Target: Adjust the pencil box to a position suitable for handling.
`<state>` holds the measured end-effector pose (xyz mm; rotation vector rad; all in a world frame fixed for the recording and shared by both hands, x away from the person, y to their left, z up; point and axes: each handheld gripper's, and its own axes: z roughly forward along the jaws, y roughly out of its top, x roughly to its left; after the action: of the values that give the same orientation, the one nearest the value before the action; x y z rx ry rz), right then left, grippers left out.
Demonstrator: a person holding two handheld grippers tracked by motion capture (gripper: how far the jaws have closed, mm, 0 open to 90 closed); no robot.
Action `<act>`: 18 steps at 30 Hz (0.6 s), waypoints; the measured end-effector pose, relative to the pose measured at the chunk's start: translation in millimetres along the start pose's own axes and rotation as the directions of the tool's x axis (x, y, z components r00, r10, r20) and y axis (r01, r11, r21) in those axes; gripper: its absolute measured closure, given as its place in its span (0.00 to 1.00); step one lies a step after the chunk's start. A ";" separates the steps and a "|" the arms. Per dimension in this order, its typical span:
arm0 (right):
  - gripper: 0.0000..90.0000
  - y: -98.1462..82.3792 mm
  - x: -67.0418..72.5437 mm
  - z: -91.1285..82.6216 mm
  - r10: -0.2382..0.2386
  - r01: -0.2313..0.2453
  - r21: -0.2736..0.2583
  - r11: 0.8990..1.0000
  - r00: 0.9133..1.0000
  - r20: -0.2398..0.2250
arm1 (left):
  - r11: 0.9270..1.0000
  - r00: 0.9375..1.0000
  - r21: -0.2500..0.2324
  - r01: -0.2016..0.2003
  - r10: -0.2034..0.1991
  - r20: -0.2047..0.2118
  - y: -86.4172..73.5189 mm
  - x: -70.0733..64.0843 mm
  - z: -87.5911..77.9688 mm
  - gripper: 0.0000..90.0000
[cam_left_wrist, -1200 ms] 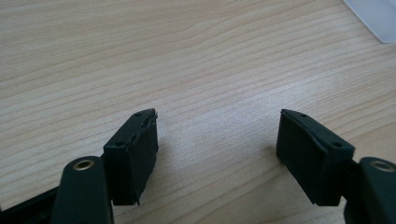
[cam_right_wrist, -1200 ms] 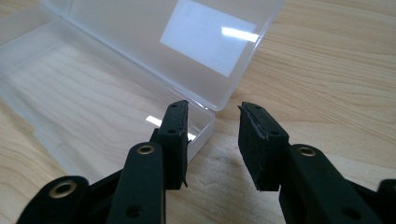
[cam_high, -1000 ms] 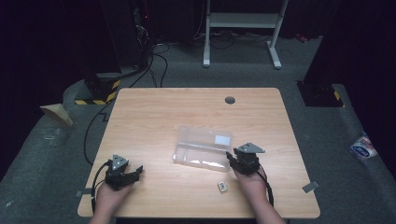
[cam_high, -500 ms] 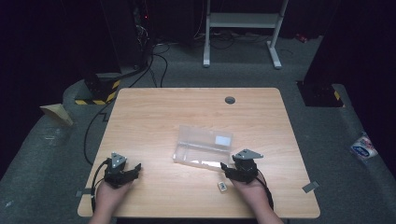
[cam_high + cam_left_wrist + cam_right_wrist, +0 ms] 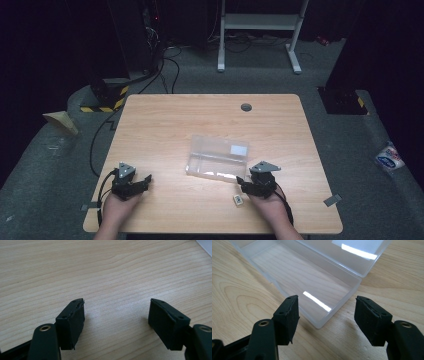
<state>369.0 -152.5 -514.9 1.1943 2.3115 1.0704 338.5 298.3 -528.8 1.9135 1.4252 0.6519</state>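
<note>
Right gripper (image 5: 250, 188) sat at the near right corner of the clear plastic box (image 5: 218, 158), jaws spread, nothing between them. Box lay open mid-table (image 5: 200, 110), lid hinged back on the far side, apparently empty. Small white piece (image 5: 238, 200) lay on the wood just beside my right gripper, on its left and nearer me. I read this as the approach step: pick the piece, drop it in the box. Next move called for swinging the right jaws back and down onto the piece, then closing. Left gripper (image 5: 141, 181) parked at the near left, well apart from the box, jaws wide, idle.

Couldn't make out what the white piece was; too small. Box's far end was cut off in the right gripper view.
</note>
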 end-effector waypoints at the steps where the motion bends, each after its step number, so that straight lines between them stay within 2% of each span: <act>1: 0.40 0.0 0.0 0.0 0.000 0.000 0.000 1.000 1.000 0.000 | 1.000 1.000 0.000 0.000 0.000 0.000 0.0 0.0 0.0 0.33; 12: 0.44 -1.1 -8.0 1.4 0.017 -0.017 -0.005 1.000 0.999 0.033 | 1.000 1.000 0.001 -0.002 0.002 0.002 0.1 0.0 0.1 0.33; 18: 0.45 -1.1 -9.1 1.7 0.023 -0.023 -0.006 1.000 0.999 0.033 | 1.000 1.000 0.001 -0.008 0.008 0.000 0.3 0.4 0.0 0.33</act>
<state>374.8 -159.4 -517.3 1.2301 2.2737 1.0559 338.8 298.6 -528.6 1.9211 1.4193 0.6552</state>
